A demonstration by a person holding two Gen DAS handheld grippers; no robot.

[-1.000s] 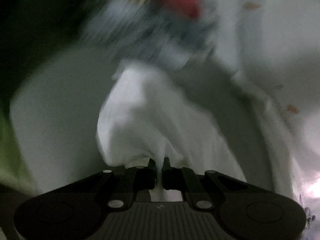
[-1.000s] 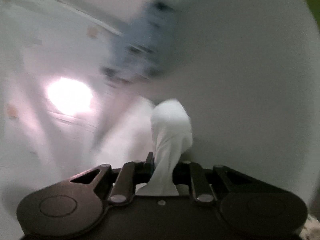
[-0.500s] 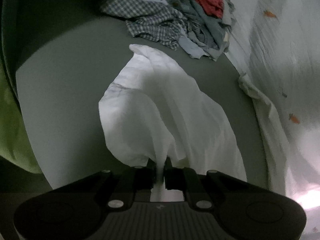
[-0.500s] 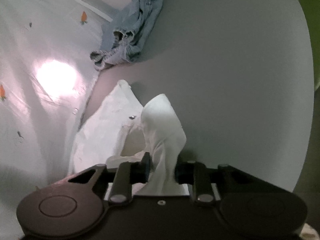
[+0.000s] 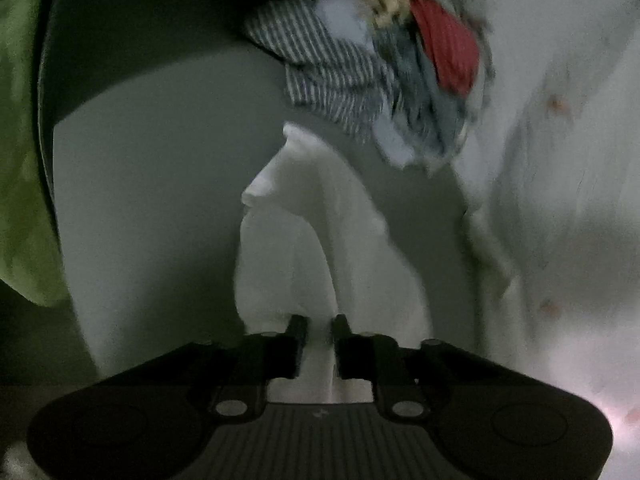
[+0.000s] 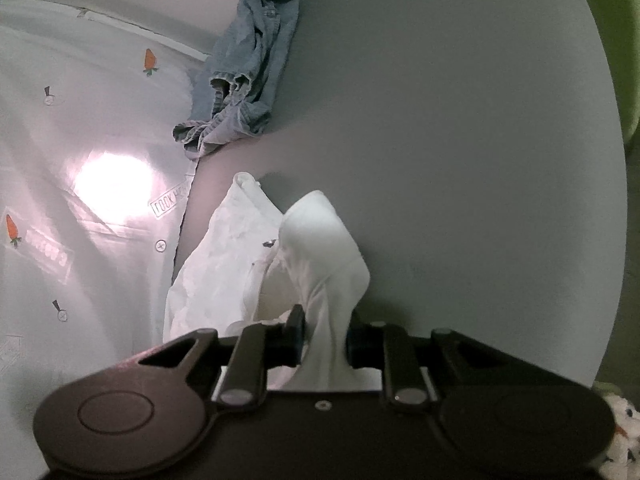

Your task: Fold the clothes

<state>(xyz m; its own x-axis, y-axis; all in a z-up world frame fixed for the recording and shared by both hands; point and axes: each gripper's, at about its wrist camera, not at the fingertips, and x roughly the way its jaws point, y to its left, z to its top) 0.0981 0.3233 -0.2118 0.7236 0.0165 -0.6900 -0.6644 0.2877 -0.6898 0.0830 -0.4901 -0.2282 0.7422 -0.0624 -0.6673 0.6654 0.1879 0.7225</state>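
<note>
A white garment (image 5: 320, 240) lies rumpled on the grey table (image 5: 160, 200) and runs back into my left gripper (image 5: 320, 332). Its jaws are opening: a plain gap shows between the fingers, with the cloth still in it but no longer pinched. In the right wrist view the same white garment (image 6: 320, 232) stands up in a bunched fold, and my right gripper (image 6: 325, 328) is shut on that fold just above the table (image 6: 460, 140). The rest of the garment spreads out to the left of that grip.
A pile of clothes (image 5: 380, 80), striped, blue and red, sits at the table's far end. A crumpled denim garment (image 6: 244, 76) lies beyond the right gripper. A white carrot-printed sheet (image 6: 80, 120) borders the table. Green fabric (image 5: 24, 160) lies past the other edge.
The left gripper's jaws have parted from a tight pinch to a visible gap, and its view has shifted and rolled toward the clothes pile. The right gripper keeps its hold and stays put.
</note>
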